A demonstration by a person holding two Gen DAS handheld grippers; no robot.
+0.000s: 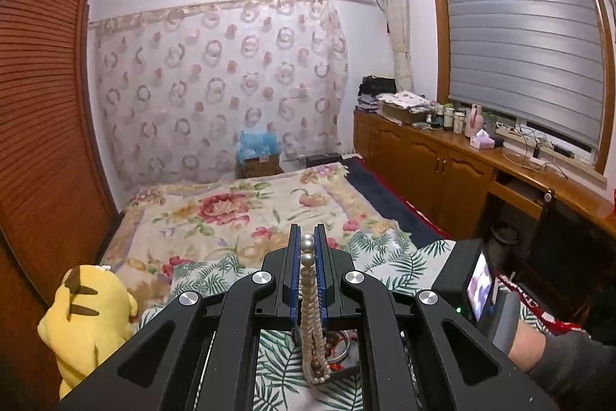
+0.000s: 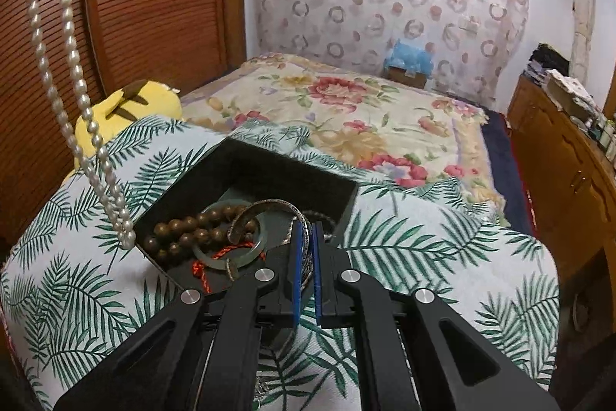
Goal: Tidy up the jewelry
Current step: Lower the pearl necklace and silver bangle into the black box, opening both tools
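**Both claws lifting pieces out of the jewelry box**

Taking the black box [image 2: 246, 168] on the leaf-print pillow [image 2: 423, 241] as the landmark: left of it, a yellow plush [image 2: 127, 110] lies against the wooden wardrobe [image 2: 154, 6]. Above the box's left corner hangs the pearl necklace [image 2: 73, 72], its lowest loop just touching or brushing the rim there; which one cannot be told. The left claw [image 1: 308, 249] is clamped on the upper pearls, the strand doubled between its blue pads.

Inside the box lie brown wooden beads [image 2: 184, 234], a pale green bangle [image 2: 246, 253] with a red cord [image 2: 208, 264], and a silver cuff [image 2: 265, 210]. At the box's near right side, the right claw [image 2: 306, 268] is closed on a silver bracelet [image 2: 304, 249].

The step in hand looks like pulling items out for sorting. Next, the pearls probably need raising clear of the rim before travelling. The bracelet appears tangled among the cuff and bangle, so a slow lift is called for, lest it drag its neighbours along.
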